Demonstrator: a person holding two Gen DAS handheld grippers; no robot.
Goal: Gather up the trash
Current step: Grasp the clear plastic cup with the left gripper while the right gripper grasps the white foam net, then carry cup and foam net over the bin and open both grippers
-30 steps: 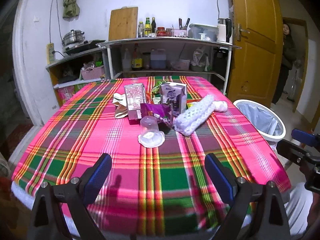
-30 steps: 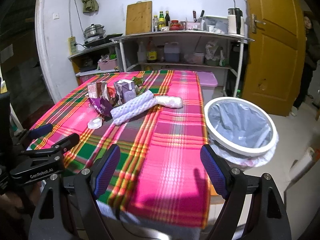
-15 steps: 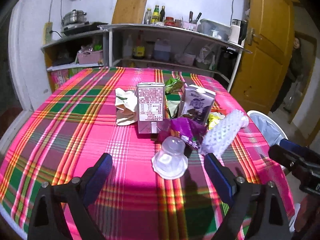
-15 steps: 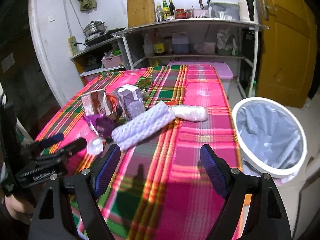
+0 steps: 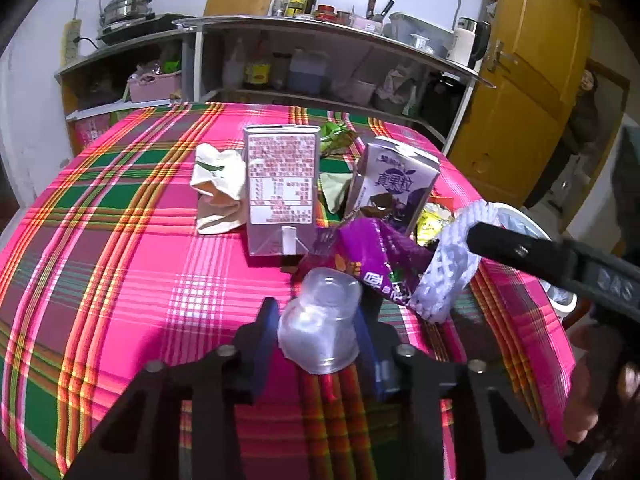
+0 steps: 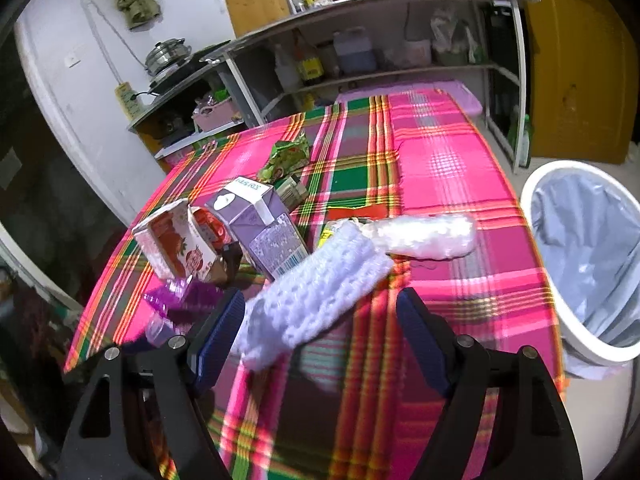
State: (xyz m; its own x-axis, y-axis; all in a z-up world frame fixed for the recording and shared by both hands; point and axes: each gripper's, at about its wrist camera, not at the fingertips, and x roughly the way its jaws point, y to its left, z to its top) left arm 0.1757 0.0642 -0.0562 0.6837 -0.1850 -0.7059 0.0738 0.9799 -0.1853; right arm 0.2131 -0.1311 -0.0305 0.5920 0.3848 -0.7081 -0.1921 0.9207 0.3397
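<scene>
In the left wrist view my left gripper (image 5: 318,330) is shut on an upside-down clear plastic cup (image 5: 320,320) on the pink plaid tablecloth (image 5: 120,260). Behind it lie a purple wrapper (image 5: 372,256), a pink carton (image 5: 282,188), a purple carton (image 5: 392,184) and a crumpled paper bag (image 5: 218,188). In the right wrist view my right gripper (image 6: 320,320) is open around the near end of a white foam net sleeve (image 6: 316,284), jaws apart from it. A second foam sleeve (image 6: 428,234) lies behind. The white bin (image 6: 584,256) with a grey liner stands right of the table.
A green wrapper (image 6: 286,156) lies farther back on the table. Metal shelves (image 5: 320,52) with bottles and containers stand against the far wall. A yellow door (image 5: 532,80) is at the right, with a person (image 5: 580,120) beside it. My right gripper's finger (image 5: 532,256) crosses the left wrist view.
Both grippers moved forward over the table. The left gripper's jaws closed on the clear cup. The right gripper reached the foam sleeve and its jaws narrowed.
</scene>
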